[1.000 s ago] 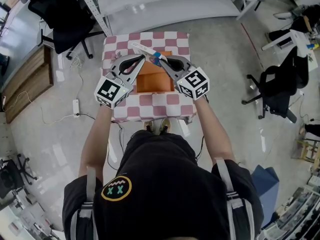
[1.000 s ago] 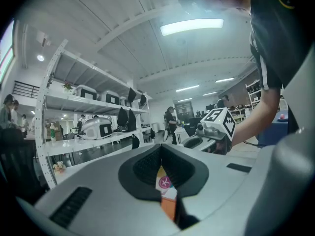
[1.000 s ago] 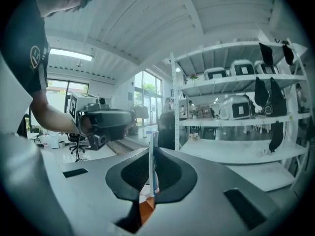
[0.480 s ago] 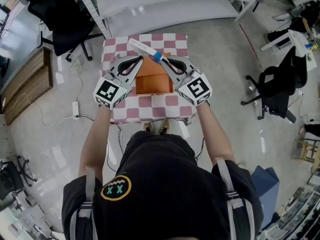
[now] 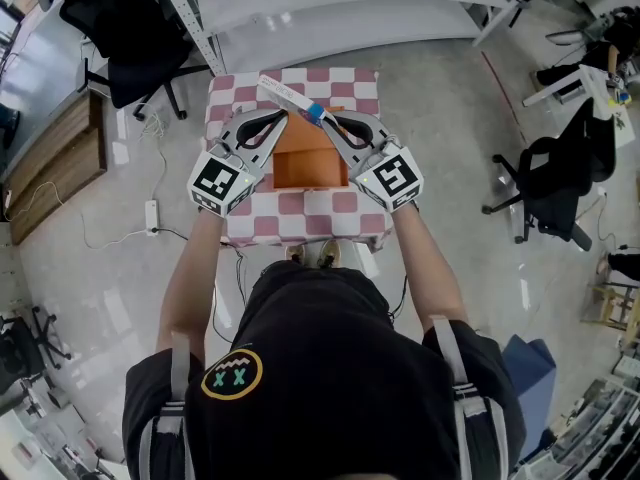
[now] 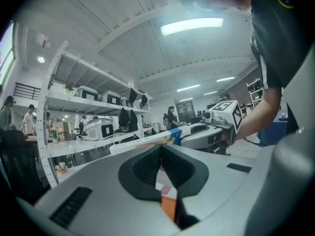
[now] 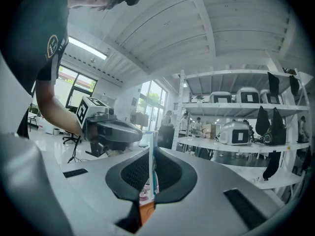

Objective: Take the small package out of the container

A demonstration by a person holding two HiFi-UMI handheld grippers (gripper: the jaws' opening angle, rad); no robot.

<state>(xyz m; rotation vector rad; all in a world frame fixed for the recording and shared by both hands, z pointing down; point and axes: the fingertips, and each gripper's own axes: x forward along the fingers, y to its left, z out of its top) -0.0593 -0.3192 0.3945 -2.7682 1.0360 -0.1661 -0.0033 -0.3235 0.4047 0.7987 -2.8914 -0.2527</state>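
While the right gripper (image 5: pixel 325 120) clamps 1 small package (image 5: pixel 290 97) by its blue end over the 12 o'clock rim of the orange container (image 5: pixel 310 165) on the checkered surface (image 5: pixel 300 211), the left gripper (image 5: pixel 284 118) sits at 10 o'clock, jaws closed, empty.

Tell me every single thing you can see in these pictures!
table: one, pink-and-white checked cloth, middle of the floor.
container: one, orange, on the table.
small package: one, white with a blue end, above the container's far edge, in the right gripper.
office chairs: at least two, black, one at the far left, one at the right.
shelving: one, white, behind the table.
power strip: one, white, on the floor left of the table.
person: one, black shirt, at the table's near side.
left gripper: one, grey, jaws together, by the container's far left corner.
right gripper: one, grey, shut on the small package.
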